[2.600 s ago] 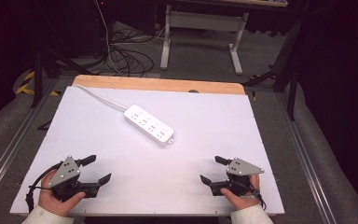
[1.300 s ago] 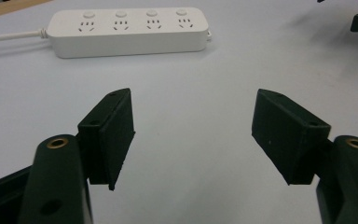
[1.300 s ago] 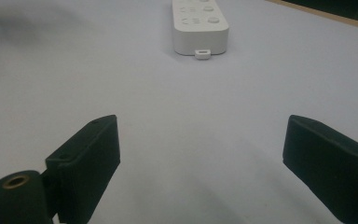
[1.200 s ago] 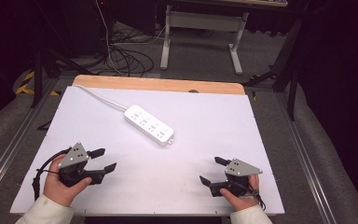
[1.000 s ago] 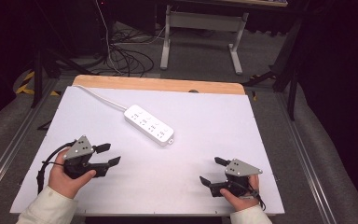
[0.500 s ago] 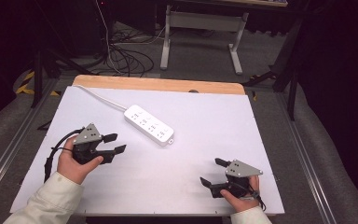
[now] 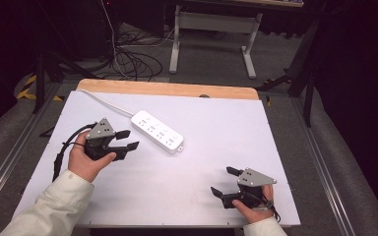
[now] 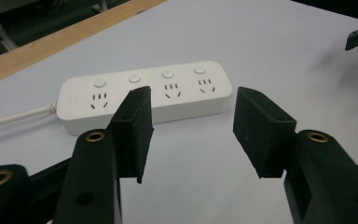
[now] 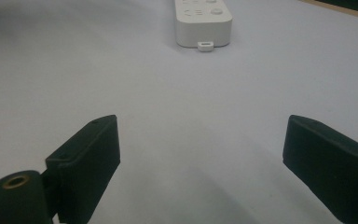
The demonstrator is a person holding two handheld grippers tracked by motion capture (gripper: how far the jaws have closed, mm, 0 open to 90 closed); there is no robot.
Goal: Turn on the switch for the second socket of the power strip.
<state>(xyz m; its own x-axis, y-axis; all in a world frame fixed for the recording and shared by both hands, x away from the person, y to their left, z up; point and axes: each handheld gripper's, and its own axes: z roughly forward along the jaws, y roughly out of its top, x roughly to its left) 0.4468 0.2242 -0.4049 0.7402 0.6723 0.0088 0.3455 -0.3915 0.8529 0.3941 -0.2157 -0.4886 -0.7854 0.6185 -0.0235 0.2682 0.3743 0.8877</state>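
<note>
**Left tool near the power strip, nothing held**

A white power strip (image 7: 157, 131) lies flat on the white desk (image 7: 187, 172), a bit left of the middle of the high view. It runs slanted, from upper left to lower right. Its white cord (image 7: 106, 101) goes off toward the upper left of the frame, to the wooden edge (image 7: 167, 89) of the desk.

The left tool (image 7: 127, 139) is in the left part of the high view, just beside the near end of the strip. It does not touch it. Its jaws point right, at the strip. They have just been closing a little and now stand about half open, with nothing between them. In the left gripper view the left tool (image 8: 191, 123) looks straight at the long side of the power strip (image 8: 144, 95), which shows four sockets and four round buttons.

The right tool (image 7: 225, 181) rests low on the desk at the lower right of the high view, well apart from the strip. In the right gripper view the right tool (image 9: 200, 154) has its jaws wide open and empty, and the end of the power strip (image 9: 203, 16) is far off at the top of the frame.
</note>
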